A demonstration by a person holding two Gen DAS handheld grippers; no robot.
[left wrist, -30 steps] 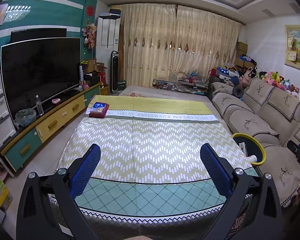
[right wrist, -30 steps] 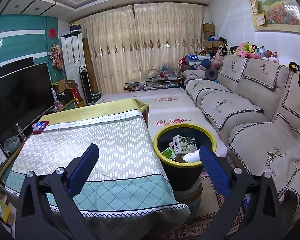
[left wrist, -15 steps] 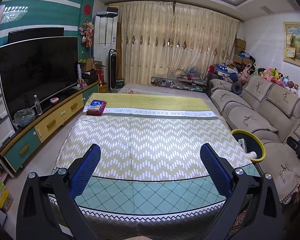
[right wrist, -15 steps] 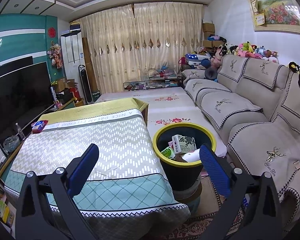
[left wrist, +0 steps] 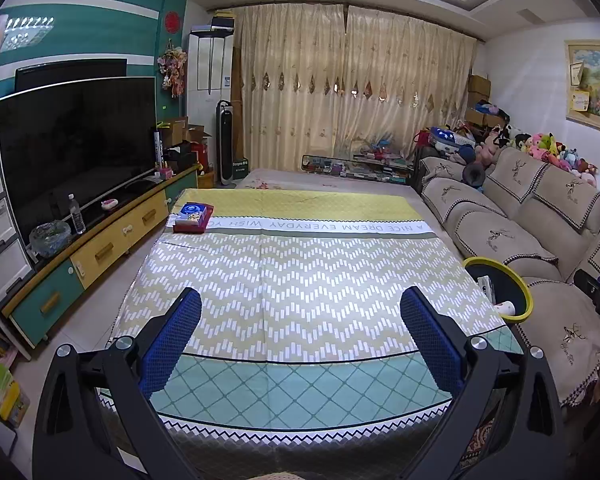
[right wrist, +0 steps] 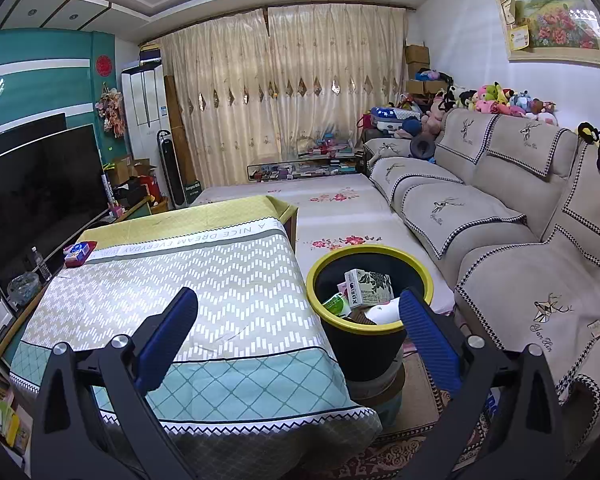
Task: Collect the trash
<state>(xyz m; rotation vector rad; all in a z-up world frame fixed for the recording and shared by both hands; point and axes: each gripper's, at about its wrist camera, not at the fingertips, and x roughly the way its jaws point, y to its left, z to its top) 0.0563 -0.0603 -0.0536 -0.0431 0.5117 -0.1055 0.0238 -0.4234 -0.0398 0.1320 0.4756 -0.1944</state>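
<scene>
A black bin with a yellow rim (right wrist: 420, 276) stands on the floor right of the table, holding a patterned carton (right wrist: 370, 288), a green wrapper and a white cup. It also shows in the left wrist view (left wrist: 524, 292). A red and blue packet (left wrist: 193, 217) lies at the table's far left corner, also in the right wrist view (right wrist: 79, 252). My left gripper (left wrist: 300, 316) is open and empty above the near part of the table. My right gripper (right wrist: 296, 312) is open and empty, near the bin's near rim.
The table carries a patterned cloth (left wrist: 300, 272). A beige sofa (right wrist: 500, 216) runs along the right. A TV (left wrist: 72, 148) stands on a low cabinet (left wrist: 100, 248) at the left. A floral mat (right wrist: 332, 208) covers the floor beyond the bin.
The left wrist view has drawn back and tilted up a little, so the table looks farther. The right gripper has barely moved. Both stay open.
</scene>
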